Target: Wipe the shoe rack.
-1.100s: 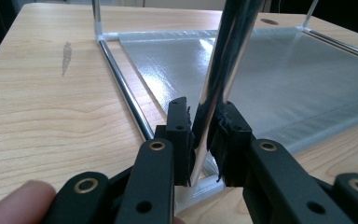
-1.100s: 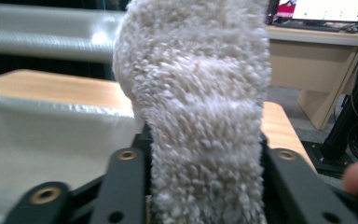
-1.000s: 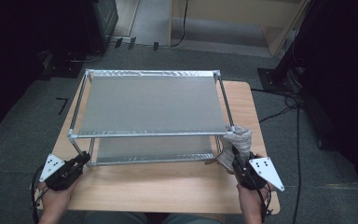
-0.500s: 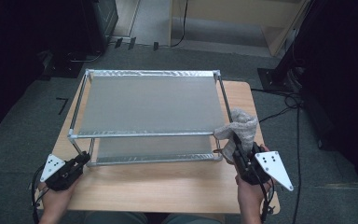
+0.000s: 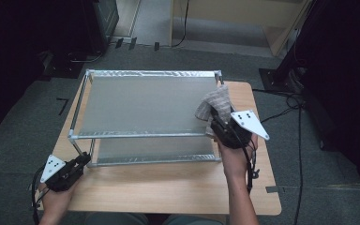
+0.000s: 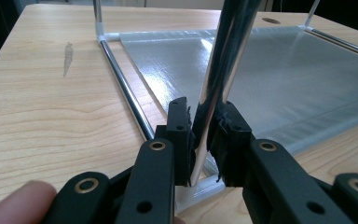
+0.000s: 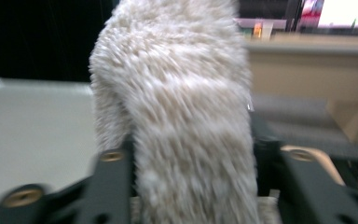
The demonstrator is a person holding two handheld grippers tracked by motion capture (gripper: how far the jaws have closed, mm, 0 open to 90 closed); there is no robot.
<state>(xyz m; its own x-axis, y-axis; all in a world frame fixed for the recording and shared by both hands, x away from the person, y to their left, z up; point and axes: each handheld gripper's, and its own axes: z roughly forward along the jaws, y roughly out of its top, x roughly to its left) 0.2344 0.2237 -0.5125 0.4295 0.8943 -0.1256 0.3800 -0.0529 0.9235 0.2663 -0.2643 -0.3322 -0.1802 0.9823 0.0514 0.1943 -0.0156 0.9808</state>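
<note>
Landmark = metal rack point(image 5: 145, 105), two shelves, standing on a wooden table point(image 5: 178, 187).

Left gripper point(image 5: 82, 161) sits at the rack's near-left corner, low by the table. In the left gripper view its jaws are clamped tight on the rack's chrome corner post point(image 6: 216, 74), pads pressing both sides just above the white plastic foot point(image 6: 205, 189). Lower shelf runs off behind the post.

Right gripper point(image 5: 214, 123) is at the rack's near-right corner, level w/ the top shelf point(image 5: 140, 103). It holds a grey-beige fuzzy cloth point(image 5: 214, 104); the cloth lies over the top shelf's right end. Right gripper view, blurred: cloth point(image 7: 182, 121) fills the gap between the jaws. Jaws have just been opening, roughly half spread; whether the pads still pinch the cloth, can't tell.
</note>
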